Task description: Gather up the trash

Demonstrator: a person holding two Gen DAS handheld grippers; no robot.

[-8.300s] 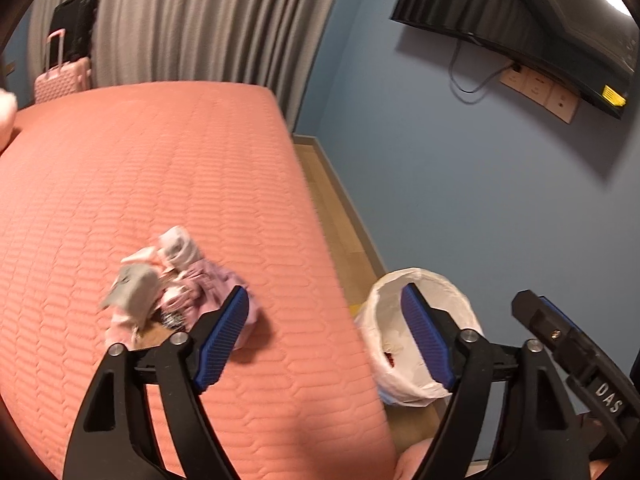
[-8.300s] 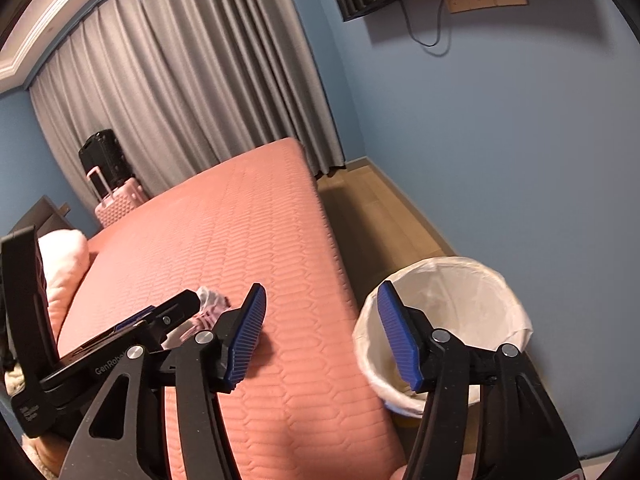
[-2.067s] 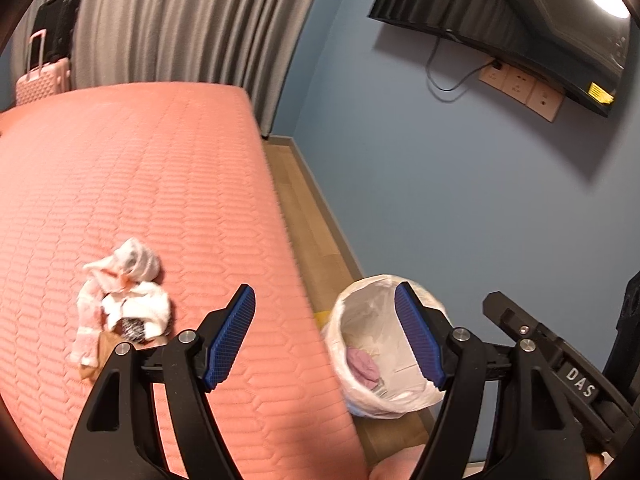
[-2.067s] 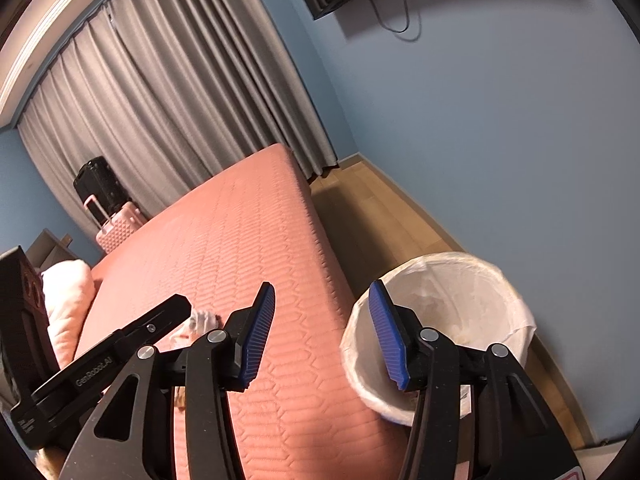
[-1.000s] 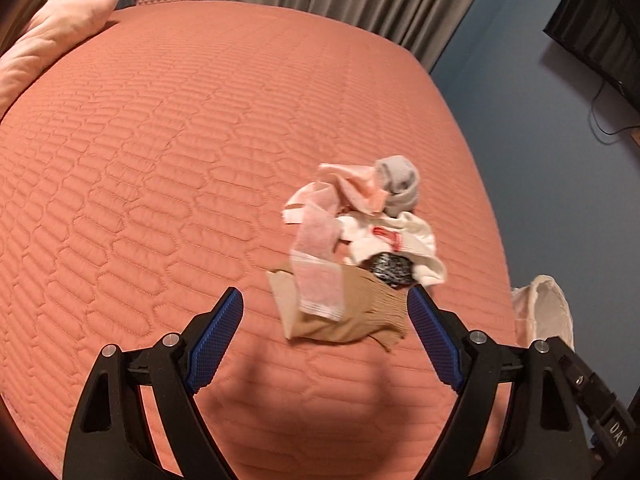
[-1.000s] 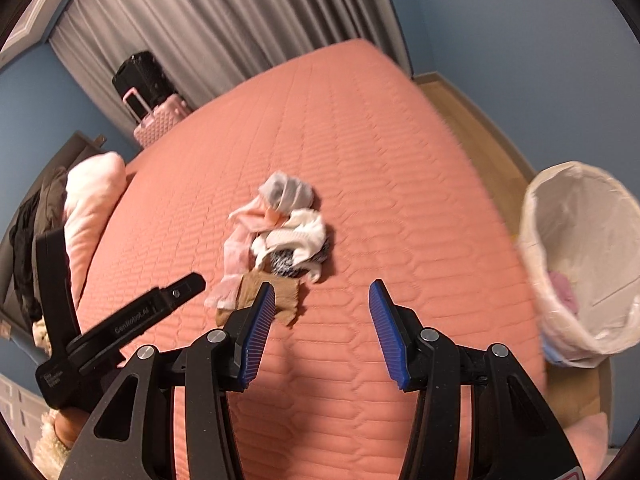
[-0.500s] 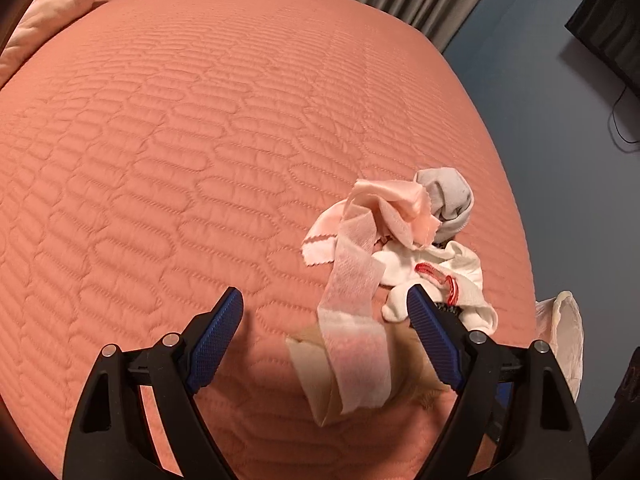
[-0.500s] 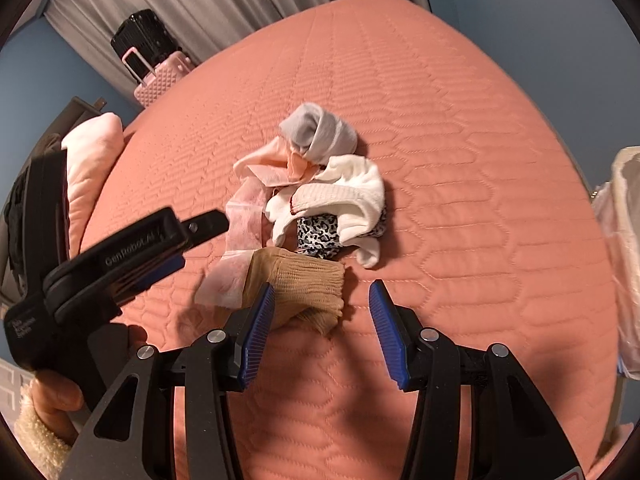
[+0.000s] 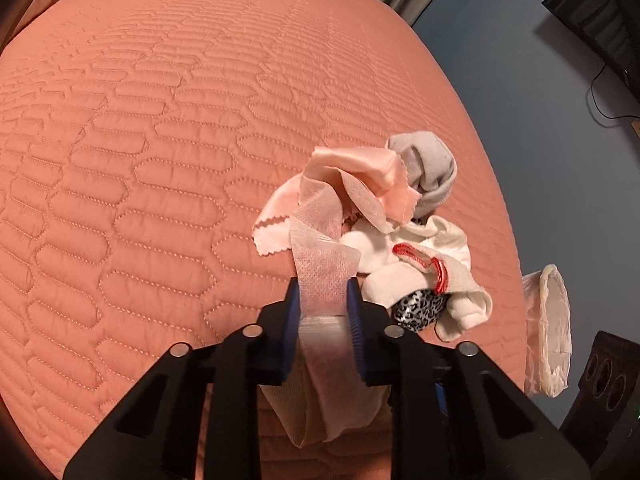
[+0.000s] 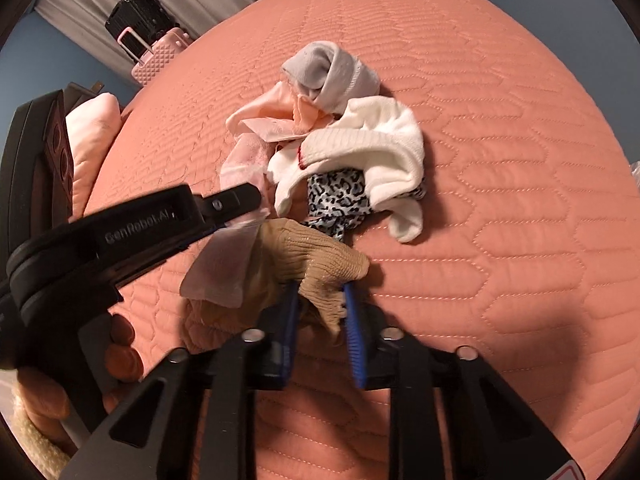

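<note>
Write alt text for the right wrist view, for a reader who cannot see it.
The right claw is shut on a tan sock at the near edge of a heap of cloth scraps on a pink bedspread. To its left, the left claw grips a pale pink strip from the same heap.

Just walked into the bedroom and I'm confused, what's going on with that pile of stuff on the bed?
A person is clearing a heap of fabric scraps off the pink quilted bed with two hand-held grippers. The left gripper has just closed on a pale pink gauzy strip, and the right gripper has just closed on a tan knit piece. The white sock, grey sock and leopard-print scrap lie loose. A lined bin stands beside the bed.
</note>
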